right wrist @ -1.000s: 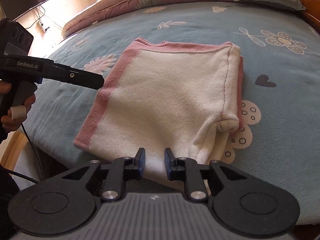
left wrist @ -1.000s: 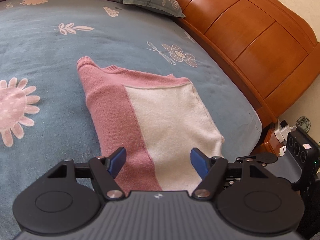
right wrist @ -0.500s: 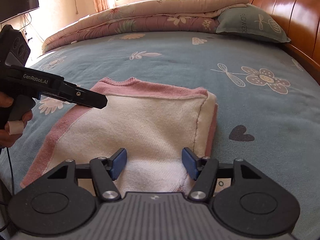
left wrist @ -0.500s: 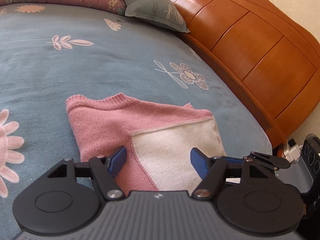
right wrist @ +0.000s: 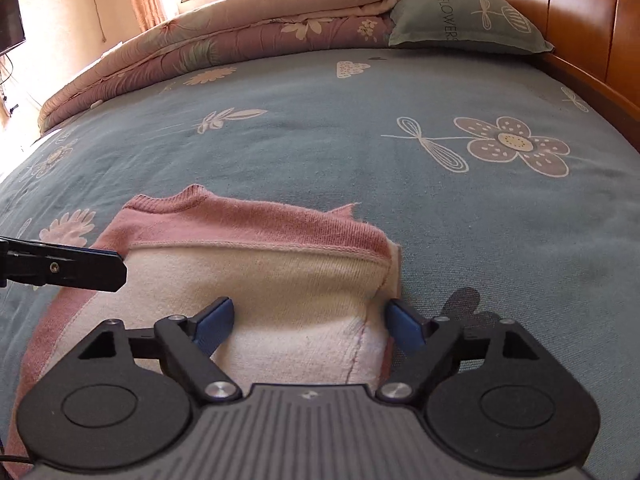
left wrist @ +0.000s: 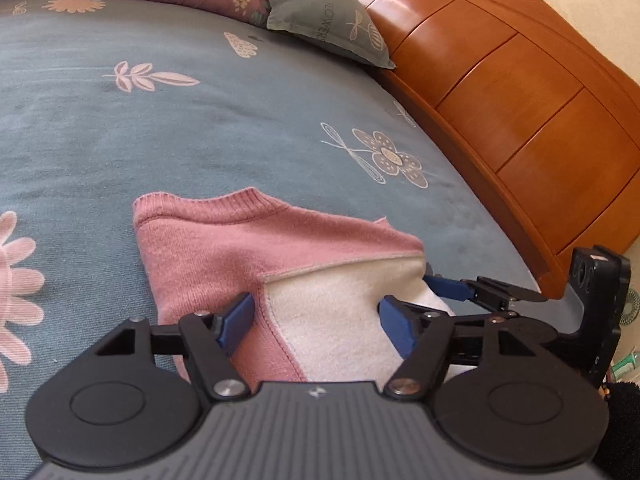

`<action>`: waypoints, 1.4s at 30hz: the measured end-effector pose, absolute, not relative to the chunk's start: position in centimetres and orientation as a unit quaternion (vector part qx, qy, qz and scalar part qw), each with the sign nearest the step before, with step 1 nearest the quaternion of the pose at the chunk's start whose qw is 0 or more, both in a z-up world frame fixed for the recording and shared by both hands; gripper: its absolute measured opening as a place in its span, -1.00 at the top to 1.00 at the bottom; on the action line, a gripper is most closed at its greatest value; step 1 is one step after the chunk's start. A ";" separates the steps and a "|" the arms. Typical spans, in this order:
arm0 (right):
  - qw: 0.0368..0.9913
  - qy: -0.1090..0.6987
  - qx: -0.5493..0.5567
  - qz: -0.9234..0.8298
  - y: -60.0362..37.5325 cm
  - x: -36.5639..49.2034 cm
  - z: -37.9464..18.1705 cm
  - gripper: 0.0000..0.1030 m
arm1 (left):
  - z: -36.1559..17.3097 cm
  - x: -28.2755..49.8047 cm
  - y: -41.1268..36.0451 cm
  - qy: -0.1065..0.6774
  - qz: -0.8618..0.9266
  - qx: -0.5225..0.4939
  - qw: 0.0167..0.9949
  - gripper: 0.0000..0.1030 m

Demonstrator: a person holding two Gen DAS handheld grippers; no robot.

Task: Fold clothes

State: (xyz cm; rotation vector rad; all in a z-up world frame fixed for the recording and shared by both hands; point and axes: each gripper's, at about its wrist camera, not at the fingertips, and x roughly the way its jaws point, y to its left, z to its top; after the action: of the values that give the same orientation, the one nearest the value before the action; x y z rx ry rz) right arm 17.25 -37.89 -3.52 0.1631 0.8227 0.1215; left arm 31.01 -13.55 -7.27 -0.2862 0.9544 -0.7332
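Folded sweater lies on the bed, near edge under both grippers. Left gripper jaws wide, empty; right gripper jaws opening, straddling its right corner, gripping nothing.

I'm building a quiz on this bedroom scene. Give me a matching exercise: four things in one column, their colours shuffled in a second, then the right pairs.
Things:
1. sweater's ribbed collar
2. pillow
3. headboard
4. bedsheet

Colours:
A. orange-brown wood
B. blue with flower prints
C. pink
D. grey-green with lettering

Pairs: 1-C, 2-D, 3-A, 4-B
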 end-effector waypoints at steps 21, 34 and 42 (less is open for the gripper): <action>0.924 0.350 0.097 0.117 -35.2 6.1 0.5 -0.85 | -3.5 22.3 -12.0 0.459 -0.343 -0.163 0.803 -0.40; 0.917 0.350 0.112 0.156 -33.8 5.2 0.9 -0.89 | -1.9 19.9 -9.5 0.450 -0.270 -0.113 0.844 -0.52; 0.889 0.403 0.069 0.204 -28.3 8.6 -1.0 -0.93 | -3.5 17.3 -3.7 0.454 -0.194 -0.122 0.861 -0.53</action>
State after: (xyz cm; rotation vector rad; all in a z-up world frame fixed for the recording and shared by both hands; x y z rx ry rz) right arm 8.63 -28.25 -1.00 0.1429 0.8379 0.4227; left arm 17.26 -3.69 -3.51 -0.2556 0.9533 -0.4067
